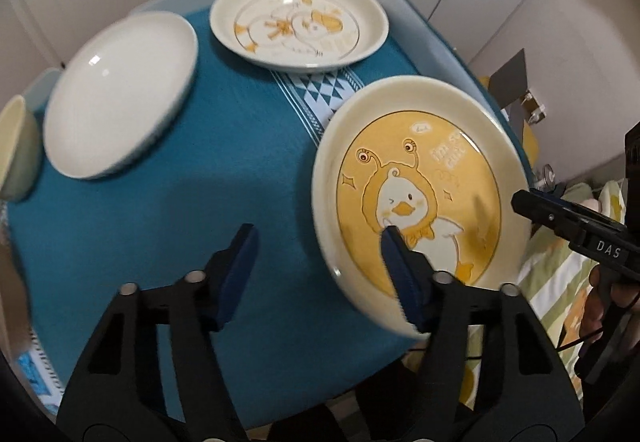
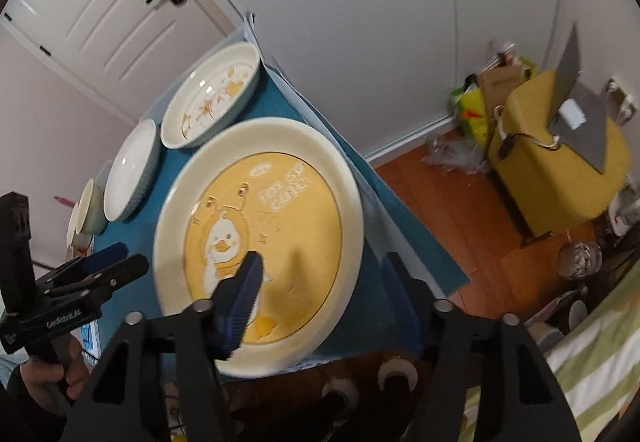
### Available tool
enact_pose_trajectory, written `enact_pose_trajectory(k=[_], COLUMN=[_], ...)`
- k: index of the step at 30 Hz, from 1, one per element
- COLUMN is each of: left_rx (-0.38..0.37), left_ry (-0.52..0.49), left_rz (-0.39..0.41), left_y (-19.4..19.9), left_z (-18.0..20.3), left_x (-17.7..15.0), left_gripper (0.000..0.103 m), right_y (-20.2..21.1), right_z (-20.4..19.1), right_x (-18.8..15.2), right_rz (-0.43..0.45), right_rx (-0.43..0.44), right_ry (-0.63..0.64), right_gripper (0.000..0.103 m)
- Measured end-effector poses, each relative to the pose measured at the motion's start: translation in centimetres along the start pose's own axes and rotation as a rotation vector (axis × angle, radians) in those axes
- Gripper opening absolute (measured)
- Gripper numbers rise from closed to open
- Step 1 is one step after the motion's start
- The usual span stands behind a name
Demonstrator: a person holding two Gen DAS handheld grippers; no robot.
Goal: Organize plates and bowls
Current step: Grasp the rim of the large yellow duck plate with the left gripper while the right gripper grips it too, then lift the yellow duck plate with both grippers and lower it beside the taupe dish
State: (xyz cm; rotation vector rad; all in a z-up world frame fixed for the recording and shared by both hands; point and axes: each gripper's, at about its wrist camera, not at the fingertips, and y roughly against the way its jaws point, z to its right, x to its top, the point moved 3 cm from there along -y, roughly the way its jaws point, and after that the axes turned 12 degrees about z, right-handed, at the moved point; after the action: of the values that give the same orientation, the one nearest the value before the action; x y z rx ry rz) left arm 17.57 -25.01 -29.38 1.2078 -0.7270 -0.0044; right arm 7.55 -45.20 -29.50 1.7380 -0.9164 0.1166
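1. While the yellow duck plate (image 2: pixel 260 242) hangs tilted over the near corner of the table (image 1: pixel 180 242), the right gripper (image 2: pixel 324 282) straddles its rim: one blue finger lies over the plate's face, the other sits behind the rim, apparently clamped on it, though contact is blurred.
2. That edge grip looks chosen so the plate can be carried clear of the cloth and set onto another.
3. Beside it, the left gripper (image 1: pixel 316 274) stands apart and grips nothing; one finger overlaps the plate's near rim in the left wrist view, so it may be steadying or merely close — I cannot tell.
4. Outward on the blue cloth sit a pale duck-print plate (image 1: pixel 300 21) at the far edge, a plain white plate (image 1: pixel 120 93) near it, and a greenish bowl (image 1: pixel 16 149) at the far left.
5. Nothing lies between the held plate and those; the open left gripper is the nearest thing it could knock.
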Motion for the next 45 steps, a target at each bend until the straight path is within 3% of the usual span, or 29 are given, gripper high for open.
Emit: enact_pose_trajectory(k=[4, 7, 12, 21, 34, 45], left_rx=[0.017, 0.020, 0.021, 0.068, 0.126, 0.226], left_ry=[0.023, 0.052, 0.106, 0.076, 0.097, 0.227], left_rz=[-0.048, -0.069, -0.080, -0.048, 0.046, 0.173], left_y=[-2.1, -3.0, -3.4, -2.8, -0.3, 7.8], left_z=[0.4, 0.6, 0.8, 1.8, 2.5, -3.4], left_x=[-0.1, -0.3, -0.8, -1.6, -1.8, -2.9], left_gripper=[0.044, 0.035, 0.029, 0.029, 0.029, 0.029], right_y=[-2.1, -3.3, -3.8, -4.1, -3.2, -1.8], right_z=[1.0, 1.2, 1.0, 0.8, -1.4, -7.9], right_x=[0.8, 1.2, 1.4, 1.8, 2.8, 3.4], right_rz=[-0.063, -0.097, -0.117, -0.144, -0.077, -0.006], right_rx=[0.054, 0.091, 0.098, 0.094, 0.087, 0.199], right_ry=[0.024, 0.044, 0.126, 0.230, 0.425, 0.598], right_gripper=[0.031, 0.022, 0.018, 0.017, 0.017, 0.017])
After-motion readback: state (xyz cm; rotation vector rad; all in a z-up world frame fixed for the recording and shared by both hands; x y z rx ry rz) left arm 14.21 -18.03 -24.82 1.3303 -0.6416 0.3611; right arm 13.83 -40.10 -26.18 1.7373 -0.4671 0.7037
